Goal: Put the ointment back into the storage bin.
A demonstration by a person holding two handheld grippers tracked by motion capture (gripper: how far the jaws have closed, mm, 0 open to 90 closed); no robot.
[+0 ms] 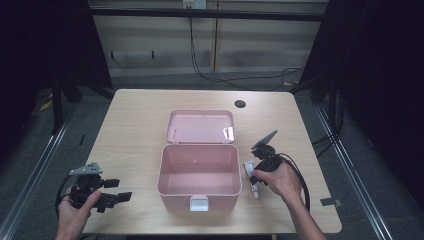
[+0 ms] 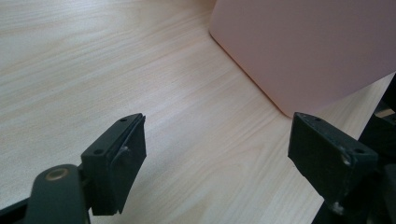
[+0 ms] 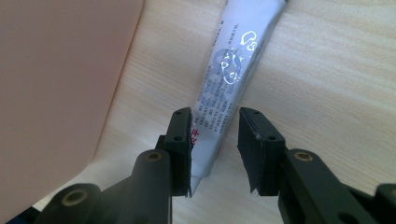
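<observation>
A silver-white tube (image 1: 251, 179) lies on the wooden table just right of an open pink box (image 1: 200, 172). My right gripper (image 1: 256, 175) reaches down over it. In the right gripper view the tube (image 3: 233, 70) runs between the jaws of my right gripper (image 3: 215, 114). The left pad (image 3: 184, 135) touches its edge, and a thin strip of table shows before the other pad. My left gripper (image 1: 120, 190) rests near the front left, open and empty. In the left gripper view my left gripper (image 2: 217, 119) points at the pink box (image 2: 303, 46).
The box lid (image 1: 200, 126) lies open behind the box, and a white latch (image 1: 199, 203) hangs on its front wall. The pink wall (image 3: 56, 70) stands close on the left of the tube. A cable hole (image 1: 240, 104) sits in the table's far side. Bare wood spreads left of the box.
</observation>
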